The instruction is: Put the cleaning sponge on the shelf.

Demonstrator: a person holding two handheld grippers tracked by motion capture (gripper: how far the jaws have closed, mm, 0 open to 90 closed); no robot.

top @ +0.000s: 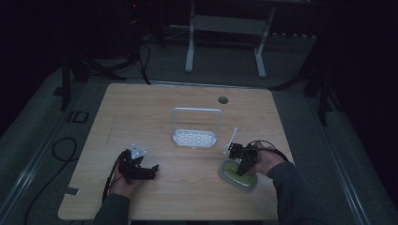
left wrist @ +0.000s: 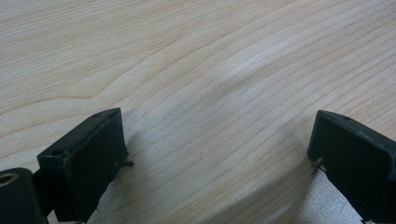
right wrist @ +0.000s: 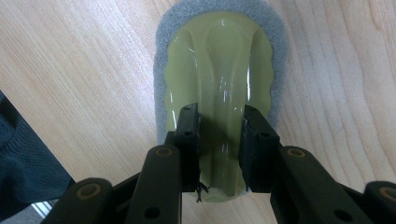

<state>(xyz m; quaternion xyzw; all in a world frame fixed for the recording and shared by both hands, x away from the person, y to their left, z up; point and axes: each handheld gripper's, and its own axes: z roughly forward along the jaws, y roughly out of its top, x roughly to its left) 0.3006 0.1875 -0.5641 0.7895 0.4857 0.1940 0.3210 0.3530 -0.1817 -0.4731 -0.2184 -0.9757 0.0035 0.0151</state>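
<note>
Sponge (right wrist: pixel 219 60), one, yellow-green top on a grey pad, lies flat on the table (top: pixel 187 187) near its front right edge. My right gripper (right wrist: pixel 219 140) points down on it, jaws straddling its raised middle ridge; whether the pads press I cannot tell. My left gripper (left wrist: pixel 217 154) rests over bare wood, jaws wide apart. One white rack (top: pixel 195 129) stands mid-table.

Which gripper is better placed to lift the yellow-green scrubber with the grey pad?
Right: the right gripper has its jaws around the scrubber's ridge. The left gripper sits over bare wooden table.
</note>
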